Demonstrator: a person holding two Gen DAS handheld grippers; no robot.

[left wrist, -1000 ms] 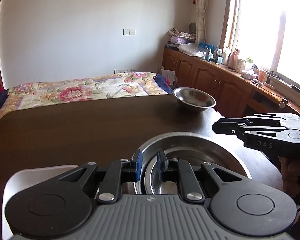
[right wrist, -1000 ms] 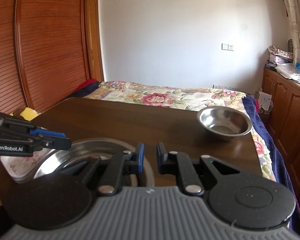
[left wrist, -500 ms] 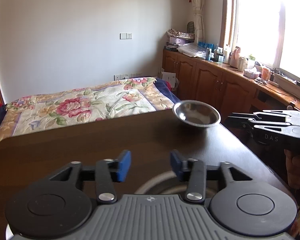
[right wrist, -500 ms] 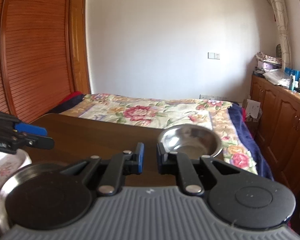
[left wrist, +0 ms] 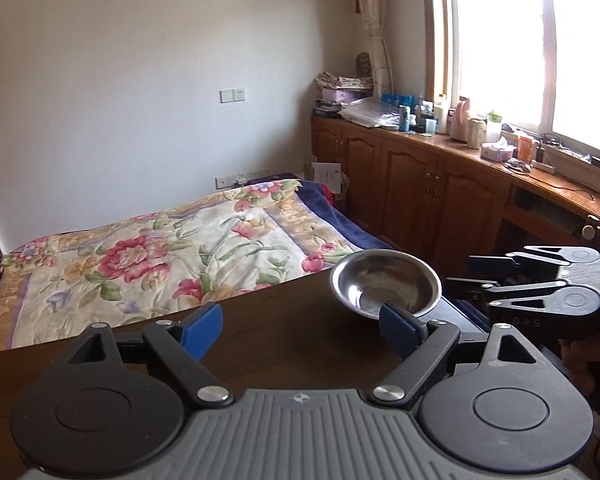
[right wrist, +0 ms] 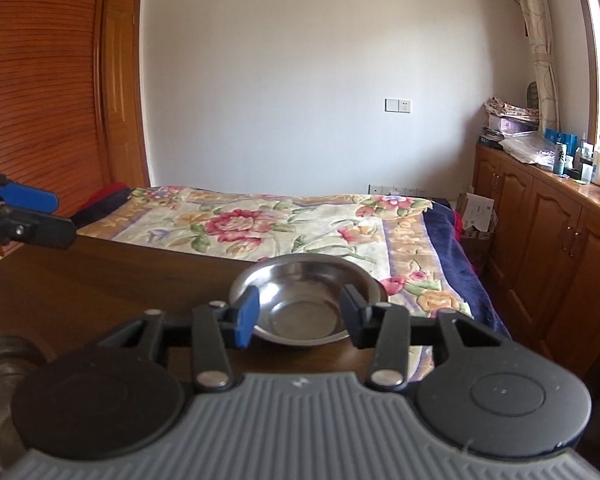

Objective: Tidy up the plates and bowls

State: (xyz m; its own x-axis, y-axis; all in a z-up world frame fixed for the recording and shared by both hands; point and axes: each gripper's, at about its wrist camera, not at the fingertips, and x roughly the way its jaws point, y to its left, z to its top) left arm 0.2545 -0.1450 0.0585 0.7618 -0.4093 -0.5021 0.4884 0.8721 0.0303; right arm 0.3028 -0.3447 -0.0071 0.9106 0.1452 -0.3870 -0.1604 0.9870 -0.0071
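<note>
A small steel bowl [left wrist: 386, 288] [right wrist: 308, 300] stands alone at the far right corner of the dark wooden table [right wrist: 100, 280]. My right gripper [right wrist: 298, 314] is open, and the bowl's near side shows between its blue-padded fingers. In the left wrist view the right gripper [left wrist: 462, 271] sits just right of the bowl. My left gripper [left wrist: 300, 328] is open wide above bare table, with its right fingertip in front of the bowl's near rim. A larger steel bowl [right wrist: 4, 364] shows partly at the lower left of the right wrist view.
Beyond the table's far edge lies a bed with a floral quilt [left wrist: 160, 248]. Wooden cabinets [left wrist: 420, 200] with bottles and clutter run along the window wall on the right. A wooden sliding door [right wrist: 40, 100] stands on the left. A hand [left wrist: 580, 356] holds the right gripper.
The left gripper let go of the stacked bowls' rim, opened wide and rose away from them. The right gripper advanced to the small bowl and opened around its near side.
</note>
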